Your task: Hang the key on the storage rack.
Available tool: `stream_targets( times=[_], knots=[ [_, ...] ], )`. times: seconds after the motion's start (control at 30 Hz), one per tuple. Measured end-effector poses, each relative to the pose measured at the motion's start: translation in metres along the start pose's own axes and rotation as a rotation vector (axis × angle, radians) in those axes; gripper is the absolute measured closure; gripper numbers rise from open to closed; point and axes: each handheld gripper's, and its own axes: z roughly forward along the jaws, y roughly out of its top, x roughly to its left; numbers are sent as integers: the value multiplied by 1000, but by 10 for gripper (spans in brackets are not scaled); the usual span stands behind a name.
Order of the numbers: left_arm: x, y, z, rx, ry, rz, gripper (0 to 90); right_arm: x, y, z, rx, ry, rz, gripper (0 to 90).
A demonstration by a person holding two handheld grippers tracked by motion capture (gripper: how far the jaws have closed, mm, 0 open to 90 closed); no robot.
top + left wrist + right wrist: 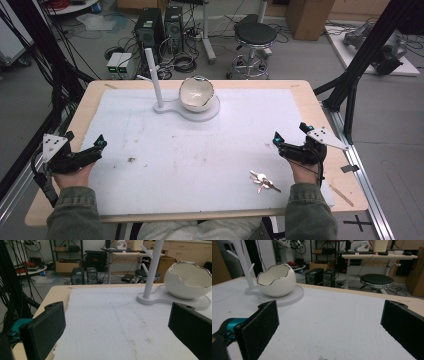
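- On the tabletop (200, 165), near its front edge at about 5 o'clock from the middle, lies the bunch of keys (263, 181); it rests flat on the white mat (165, 145), just in front of the right tongs (290, 134) and a little to their left.
- Both tongs are spread wide and hold nothing: the right tongs rest at 3 o'clock, the left tongs (84, 141) at 9 o'clock, each with its jaws far apart and only bare mat between them in its own gripper view.
- At 12 o'clock stands the white stand with a peg post (152, 75) and, on the same base, the egg-shaped bowl (196, 93) with a jagged silver rim.
- I judge that the keys are the thing to pick up, because they are nearest to the right tongs.
- Risk one: the keys are thin and flat, so the jaws can close above them or push them away over the mat.
- Risk two: if only one key is pinched, the others hang and swing, and the bunch can slip out.
- Risk three: a carry to the peg or the bowl can knock the light stand, and the bowl can tip.
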Motion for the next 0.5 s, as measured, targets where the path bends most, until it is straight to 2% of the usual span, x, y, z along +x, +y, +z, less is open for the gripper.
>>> stream_targets(
  times=[0.5],
  knots=[
    [1, -1, 3, 17, -14, -11, 17, -1, -1, 2, 12, 2, -1, 5]
  ],
)
